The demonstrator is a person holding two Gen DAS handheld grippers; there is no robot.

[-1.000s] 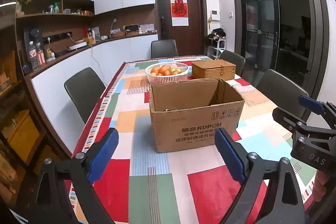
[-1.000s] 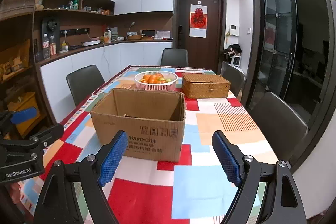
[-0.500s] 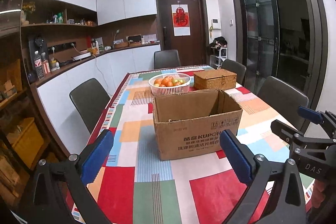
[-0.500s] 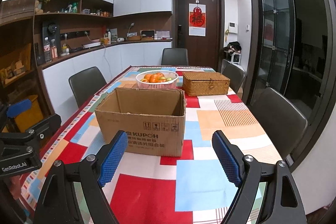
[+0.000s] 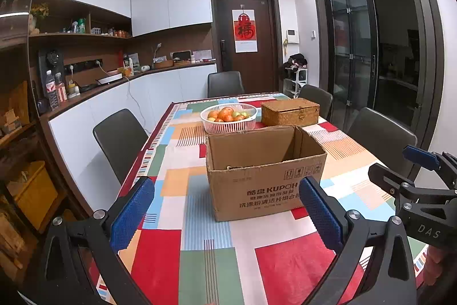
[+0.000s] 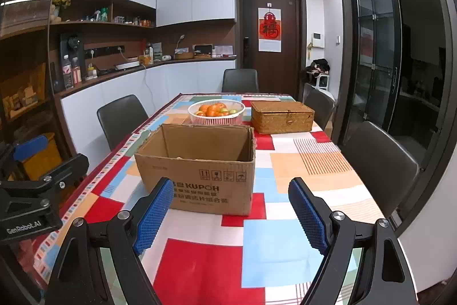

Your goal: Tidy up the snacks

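I have both the left gripper (image 5: 225,212) and right gripper (image 6: 230,212) empty, jaws spread wide, short of the cardboard box (image 6: 200,165) mid-counter. Any snacks seem to lie inside it, hidden. I'd rise above its near rim, look in, then reach.

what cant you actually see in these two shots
- Cardboard box contents: both wrist views, near wall hides the floor.
- Wicker basket contents: lid shut.
- Snacks: none visible in either view.
- Shelf items: left wrist view, too small to identify.
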